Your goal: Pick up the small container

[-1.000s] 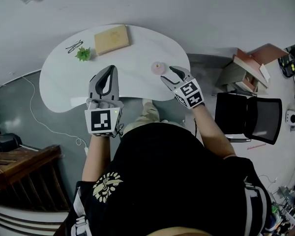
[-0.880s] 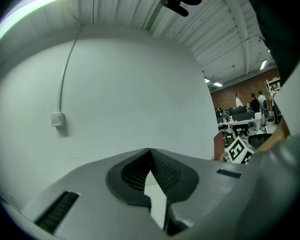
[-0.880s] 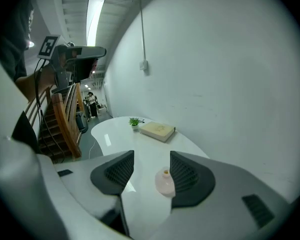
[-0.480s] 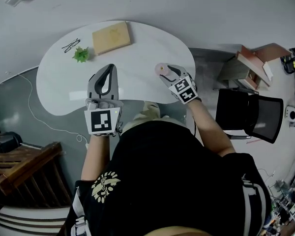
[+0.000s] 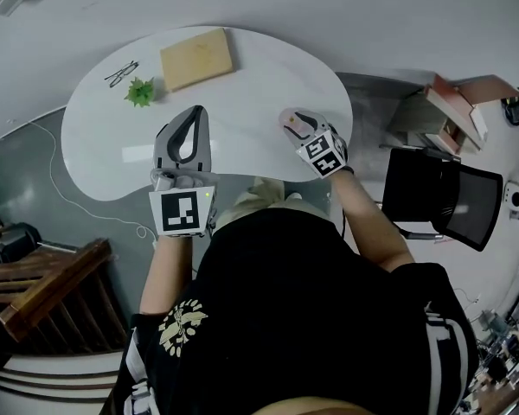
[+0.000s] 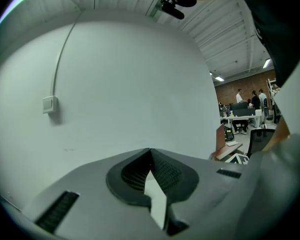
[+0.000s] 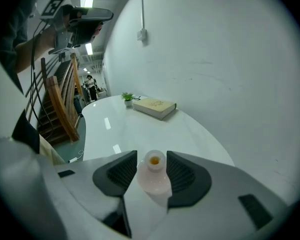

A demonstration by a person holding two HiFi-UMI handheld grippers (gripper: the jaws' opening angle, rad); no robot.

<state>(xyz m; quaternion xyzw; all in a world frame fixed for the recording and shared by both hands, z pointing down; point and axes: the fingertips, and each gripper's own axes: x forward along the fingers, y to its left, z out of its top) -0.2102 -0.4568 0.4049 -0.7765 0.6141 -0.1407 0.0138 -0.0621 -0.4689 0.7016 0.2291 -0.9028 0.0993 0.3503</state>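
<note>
The small container, a pale pink bottle with a narrow open neck, stands on the white table near its right end. My right gripper reaches around it, and its jaws are closing. In the right gripper view the container sits upright between the two dark pads, with narrow gaps still showing at the neck. My left gripper hovers over the table's front edge, shut and empty. In the left gripper view its tips meet and point at a bare wall.
A tan book, a small green plant and a pair of glasses lie at the table's far left. A black chair stands to the right, and wooden stair rails rise at the lower left.
My right gripper has moved forward until the container sits between its jaws. The left gripper has stayed almost still.
</note>
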